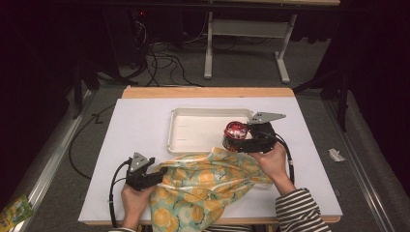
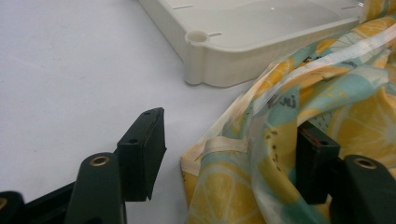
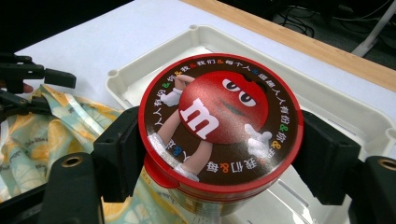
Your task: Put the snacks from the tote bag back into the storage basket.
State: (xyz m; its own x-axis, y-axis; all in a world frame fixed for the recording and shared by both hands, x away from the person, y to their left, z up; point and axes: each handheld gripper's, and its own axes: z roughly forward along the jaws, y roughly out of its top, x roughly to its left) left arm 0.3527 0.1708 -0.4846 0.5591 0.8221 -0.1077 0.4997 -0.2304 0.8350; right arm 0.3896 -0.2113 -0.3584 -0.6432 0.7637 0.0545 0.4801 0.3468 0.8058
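My right gripper (image 3: 219, 154) pinches the candy tub (image 3: 219, 126) above the tray (image 3: 327, 107) | left gripper (image 2: 229, 154) spread around the bag's (image 2: 280, 121) hem, steadying its mouth

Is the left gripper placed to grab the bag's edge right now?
Probably yes. The left gripper is open, and the lemon-print bag's hemmed edge already lies between its fingers, nothing blocking; the cloth drapes over the other one.
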